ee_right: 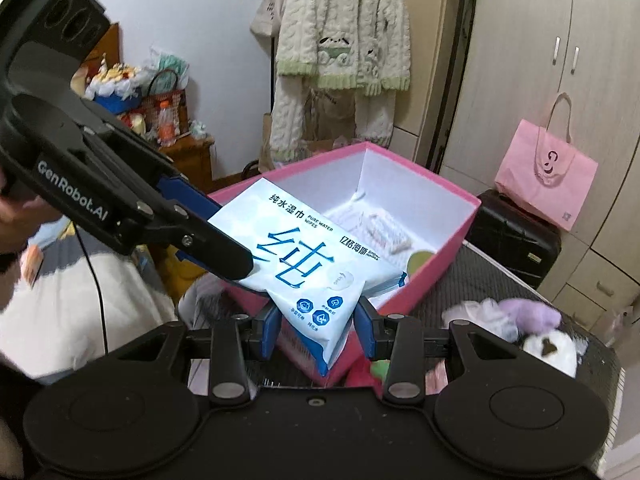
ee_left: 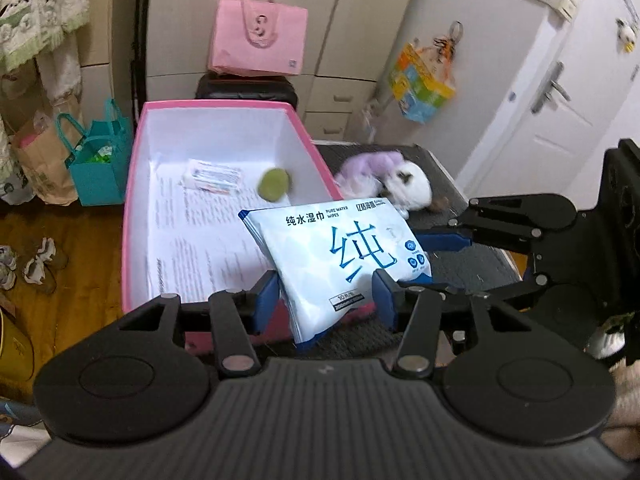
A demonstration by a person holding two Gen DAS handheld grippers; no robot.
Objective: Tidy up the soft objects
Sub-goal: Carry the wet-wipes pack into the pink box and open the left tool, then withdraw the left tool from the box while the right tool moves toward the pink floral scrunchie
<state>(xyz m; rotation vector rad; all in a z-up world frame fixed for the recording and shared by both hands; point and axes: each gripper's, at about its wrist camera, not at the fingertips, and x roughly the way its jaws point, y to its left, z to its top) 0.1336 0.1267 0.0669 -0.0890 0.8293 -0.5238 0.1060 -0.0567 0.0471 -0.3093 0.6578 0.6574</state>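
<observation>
A white-and-blue pack of wet wipes (ee_left: 340, 252) hangs tilted over the near corner of an open pink box (ee_left: 134, 200). My left gripper (ee_left: 324, 298) is shut on the pack's lower edge. My right gripper (ee_left: 434, 258) is shut on the pack's far right corner. From the right wrist, that corner sits between my right gripper's (ee_right: 318, 328) blue pads, while the left gripper (ee_right: 236, 268) clamps the pack (ee_right: 304, 256) from the left. The box (ee_right: 460, 236) holds printed paper, a small tissue pack (ee_left: 212, 178) and a green round thing (ee_left: 274, 185). A purple-and-white plush toy (ee_left: 394, 180) lies on the black ribbed surface (ee_left: 464, 276).
A pink tote bag (ee_left: 258, 40) stands on a black suitcase (ee_left: 248, 88) behind the box. A teal bag (ee_left: 100, 164) and a paper bag sit on the wooden floor at left. Knitted clothes (ee_right: 340, 60) hang beyond the box. A white door (ee_left: 560, 92) is at right.
</observation>
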